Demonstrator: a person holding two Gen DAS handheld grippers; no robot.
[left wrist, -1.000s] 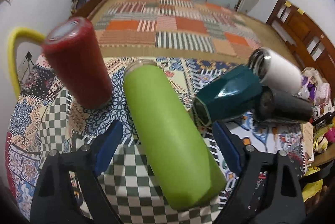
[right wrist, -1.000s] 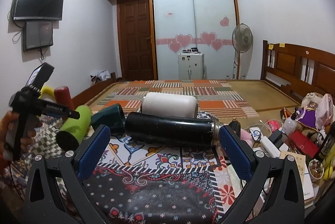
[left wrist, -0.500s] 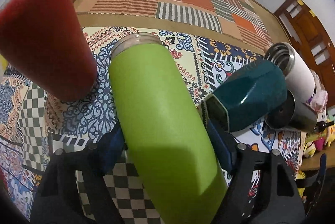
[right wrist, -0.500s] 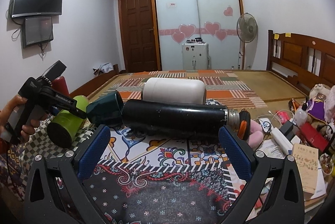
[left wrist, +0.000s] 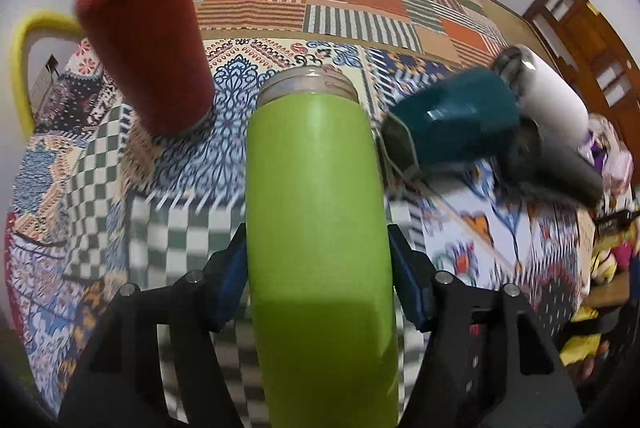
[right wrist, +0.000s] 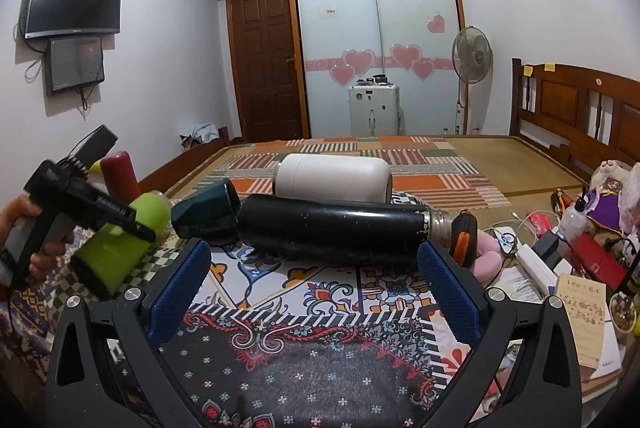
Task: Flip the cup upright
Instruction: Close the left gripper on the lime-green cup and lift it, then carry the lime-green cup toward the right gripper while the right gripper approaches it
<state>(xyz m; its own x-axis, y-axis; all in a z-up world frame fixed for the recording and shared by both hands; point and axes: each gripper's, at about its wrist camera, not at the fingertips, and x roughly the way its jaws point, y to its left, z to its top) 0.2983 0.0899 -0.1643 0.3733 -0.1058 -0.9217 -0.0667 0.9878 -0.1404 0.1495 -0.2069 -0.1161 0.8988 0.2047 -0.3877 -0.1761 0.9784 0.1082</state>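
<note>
A lime green cup (left wrist: 316, 220) is clamped between my left gripper's (left wrist: 316, 268) blue pads, its threaded mouth pointing away and up, its body tilted off the patterned cloth. In the right wrist view the green cup (right wrist: 120, 248) is held tilted by the left gripper (right wrist: 100, 216). My right gripper (right wrist: 314, 278) is open and empty, low over the cloth, just in front of a black flask (right wrist: 336, 228) lying on its side.
A red cup (left wrist: 148, 40) stands upside down at the left. A teal cup (left wrist: 456, 124), a white cup (left wrist: 552, 100) and the black flask (left wrist: 560, 164) lie on their sides at the right. Clutter (right wrist: 568, 248) crowds the right table edge.
My left gripper has closed on the green cup and lifted its mouth end up off the cloth. My right gripper has edged closer to the black flask, still open.
</note>
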